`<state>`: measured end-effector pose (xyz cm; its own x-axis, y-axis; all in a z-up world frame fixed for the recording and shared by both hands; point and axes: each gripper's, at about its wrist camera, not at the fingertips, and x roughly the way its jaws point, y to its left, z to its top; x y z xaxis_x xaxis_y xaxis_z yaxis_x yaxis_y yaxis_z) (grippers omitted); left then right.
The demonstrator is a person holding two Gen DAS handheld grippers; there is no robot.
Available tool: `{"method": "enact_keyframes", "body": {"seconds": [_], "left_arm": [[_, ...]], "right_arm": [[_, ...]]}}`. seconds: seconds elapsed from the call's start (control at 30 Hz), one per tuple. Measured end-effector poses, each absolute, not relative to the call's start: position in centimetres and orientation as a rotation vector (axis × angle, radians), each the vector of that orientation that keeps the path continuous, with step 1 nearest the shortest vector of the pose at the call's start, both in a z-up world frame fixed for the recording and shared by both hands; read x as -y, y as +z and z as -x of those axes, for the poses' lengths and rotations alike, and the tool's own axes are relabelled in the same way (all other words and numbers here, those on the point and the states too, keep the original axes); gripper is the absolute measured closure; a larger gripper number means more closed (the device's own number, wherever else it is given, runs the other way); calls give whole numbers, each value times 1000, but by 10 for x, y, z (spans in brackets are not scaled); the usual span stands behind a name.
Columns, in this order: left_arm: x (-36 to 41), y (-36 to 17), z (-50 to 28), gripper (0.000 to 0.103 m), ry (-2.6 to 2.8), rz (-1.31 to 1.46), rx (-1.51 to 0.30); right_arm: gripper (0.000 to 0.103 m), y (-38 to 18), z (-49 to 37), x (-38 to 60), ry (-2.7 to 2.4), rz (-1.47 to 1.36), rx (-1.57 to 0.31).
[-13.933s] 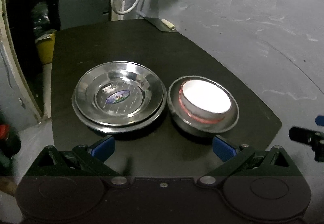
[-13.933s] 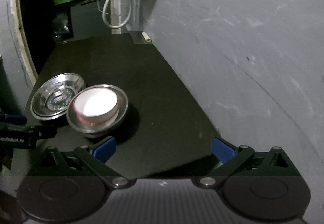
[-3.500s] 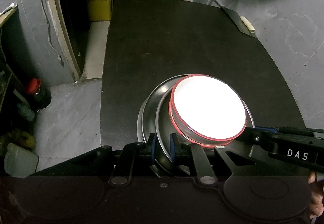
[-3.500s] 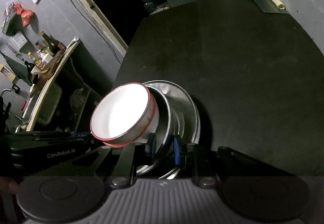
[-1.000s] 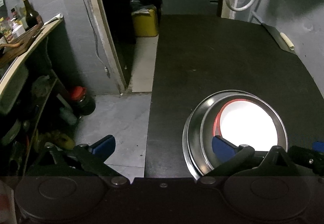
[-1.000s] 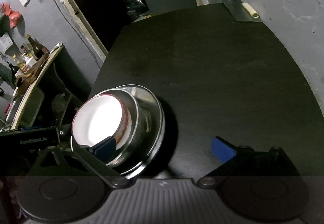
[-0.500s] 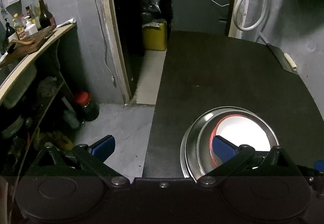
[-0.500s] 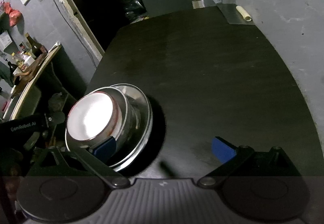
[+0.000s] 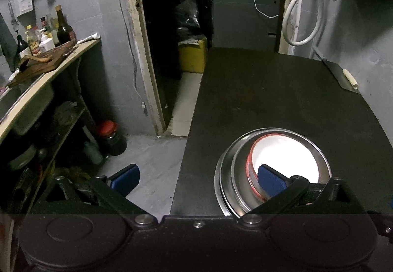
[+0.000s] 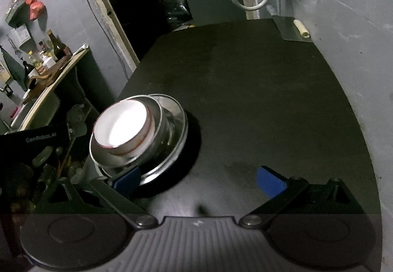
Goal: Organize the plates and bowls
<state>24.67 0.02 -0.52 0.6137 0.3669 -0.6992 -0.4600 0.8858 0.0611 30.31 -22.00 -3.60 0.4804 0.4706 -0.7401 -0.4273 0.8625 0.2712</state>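
A: Both grippers have let go and backed off since the earlier frames, when each was clamped on the stack's rim. Table [image 10: 258,90] first: dark top, stack sitting near its left edge.

B: Stack order?

A: Plate [image 10: 175,149] at the bottom, steel bowl [image 10: 157,141] nested in it, white bowl [image 10: 121,123] with a red rim inside that. All three sit together, roughly level. At the start the plate and the bowls stood side by side as two groups; now they form one pile.

B: Left gripper [image 9: 196,177]?

A: Jaws spread wide, nothing between them. Its right finger [image 9: 271,179] overlaps the white bowl [image 9: 285,156] in the left view; I cannot tell whether it touches or hangs above. Its left finger is out over the floor.

B: Right gripper [image 10: 199,179]?

A: Also spread wide, holding nothing. Its left finger [image 10: 126,179] is at the near rim of the plate; contact cannot be confirmed. Its right finger is over bare table.

B: Finding?

A: I judge the nesting done and the stack released. One concern: the pile stands near the table's left edge, so a careless withdrawal could nudge it.
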Motion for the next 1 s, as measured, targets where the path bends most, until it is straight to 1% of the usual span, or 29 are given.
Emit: {"method": "enact_keyframes", "body": {"seconds": [0.13,0.33,0.5,0.77,0.93,1.0], "left_arm": [[9,-6,-233,1,497,124,-759],[20,-7,-215,1,485,78,-791],[19,-3,-207,1,456,58,-775],[-5,3,-206,1,335,56,-705],[-33,9,-185,1,191,76,-651],[-42,6,-177,1,159,79,-655]], "right_arm": [[0,-40,-290,230,550,-68,-929],[0,-42,-275,238,548,-111,-930],[0,-35,-267,232,533,-113,-906],[0,-13,-248,213,402,-115,-810],[0,-12,-224,190,303,-145,-795],[0,-11,-213,182,270,-150,-790]]}}
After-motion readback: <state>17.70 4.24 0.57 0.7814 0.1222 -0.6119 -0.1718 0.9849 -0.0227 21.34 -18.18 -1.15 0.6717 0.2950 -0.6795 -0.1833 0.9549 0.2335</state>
